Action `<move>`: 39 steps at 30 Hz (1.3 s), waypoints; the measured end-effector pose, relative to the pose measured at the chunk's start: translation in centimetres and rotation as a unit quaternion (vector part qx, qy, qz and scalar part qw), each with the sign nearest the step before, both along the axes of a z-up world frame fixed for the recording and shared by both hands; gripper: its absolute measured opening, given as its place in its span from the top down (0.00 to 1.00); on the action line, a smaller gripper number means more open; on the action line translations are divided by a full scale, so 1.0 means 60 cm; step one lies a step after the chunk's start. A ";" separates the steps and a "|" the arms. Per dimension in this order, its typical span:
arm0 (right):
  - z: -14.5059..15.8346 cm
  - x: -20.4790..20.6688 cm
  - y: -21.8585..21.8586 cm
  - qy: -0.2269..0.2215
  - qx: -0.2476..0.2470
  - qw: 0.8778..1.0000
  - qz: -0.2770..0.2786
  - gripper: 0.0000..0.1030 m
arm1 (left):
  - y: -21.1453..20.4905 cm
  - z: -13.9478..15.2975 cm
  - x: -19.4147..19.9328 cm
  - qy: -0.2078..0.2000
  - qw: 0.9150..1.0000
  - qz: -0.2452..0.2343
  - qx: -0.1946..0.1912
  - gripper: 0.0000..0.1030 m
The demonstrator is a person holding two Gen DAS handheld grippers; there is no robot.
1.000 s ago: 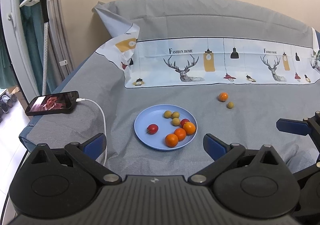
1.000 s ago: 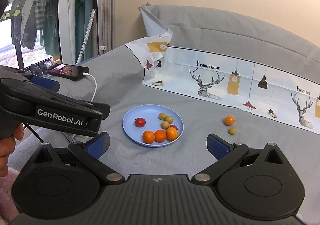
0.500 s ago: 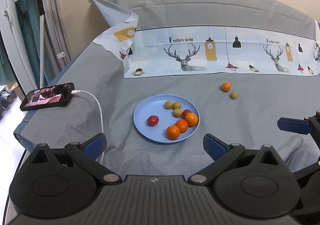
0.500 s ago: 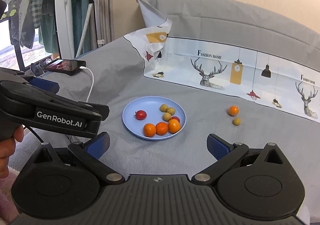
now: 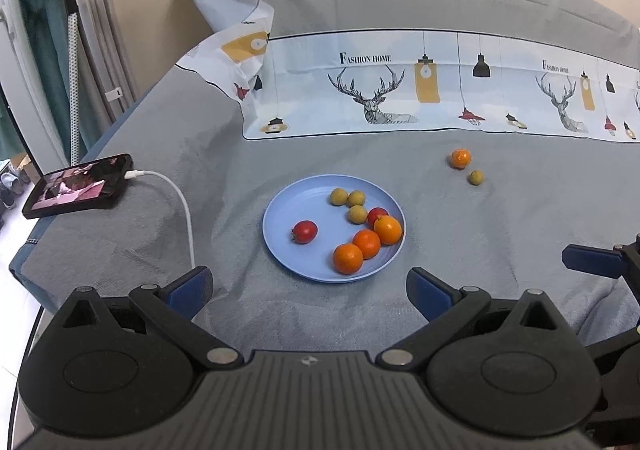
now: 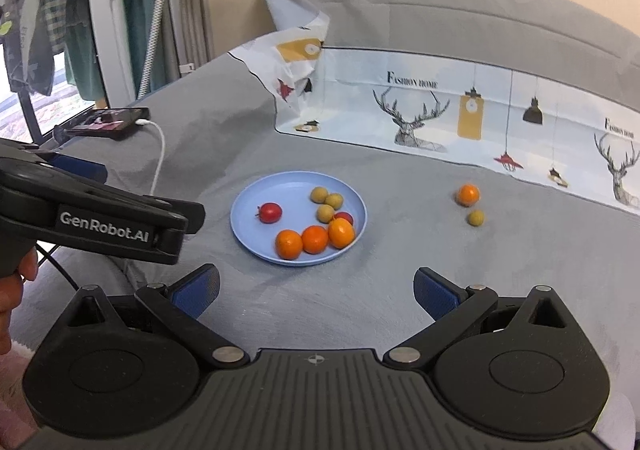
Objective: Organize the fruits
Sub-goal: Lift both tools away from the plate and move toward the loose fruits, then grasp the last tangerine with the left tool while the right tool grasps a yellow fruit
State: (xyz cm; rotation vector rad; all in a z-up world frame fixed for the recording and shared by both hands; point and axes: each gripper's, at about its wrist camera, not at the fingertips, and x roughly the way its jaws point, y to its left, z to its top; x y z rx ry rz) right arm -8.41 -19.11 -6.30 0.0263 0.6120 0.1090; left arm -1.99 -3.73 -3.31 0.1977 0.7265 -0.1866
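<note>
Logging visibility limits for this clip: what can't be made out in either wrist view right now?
- Second red fruit on the blue plate: mostly hidden behind an orange, both views.
- Right gripper in the left view: cut off by the right edge.
- Left gripper in the right view: its own body hides one finger.
- Phone screen: too small and oblique to read.
- What species the yellow-green fruits are: too small.

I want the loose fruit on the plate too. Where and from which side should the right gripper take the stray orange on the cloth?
Grip the stray orange across its round middle, coming down from above with the open right gripper. It sits alone on the grey cloth; set the fingers left and right, since the small green fruit lies close in front.
</note>
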 end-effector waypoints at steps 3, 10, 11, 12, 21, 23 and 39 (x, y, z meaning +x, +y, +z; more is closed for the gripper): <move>-0.009 0.010 -0.015 0.008 0.007 1.000 -0.014 0.01 | -0.011 -0.005 0.013 0.007 1.000 -0.002 0.003 0.00; -0.036 0.039 -0.069 0.019 0.017 0.998 -0.059 0.01 | -0.054 -0.023 0.059 0.033 0.999 -0.012 0.016 0.00; -0.040 0.045 -0.082 0.021 0.020 0.997 -0.069 0.01 | -0.064 -0.023 0.067 0.034 0.999 -0.016 0.018 0.00; -0.045 0.052 -0.096 0.023 0.022 0.996 -0.081 0.01 | -0.074 -0.023 0.077 0.033 0.999 -0.020 0.020 0.00; -0.118 0.186 -0.230 0.018 -0.010 0.986 -0.163 0.01 | -0.169 -0.034 0.191 0.054 0.998 -0.035 0.015 0.00; -0.142 0.239 -0.260 0.024 -0.015 0.984 -0.173 0.01 | -0.189 -0.040 0.222 0.063 0.997 -0.036 0.013 0.00; -0.266 0.439 -0.347 0.010 -0.035 0.991 -0.128 0.74 | -0.373 -0.141 0.446 0.087 0.995 -0.054 0.012 0.00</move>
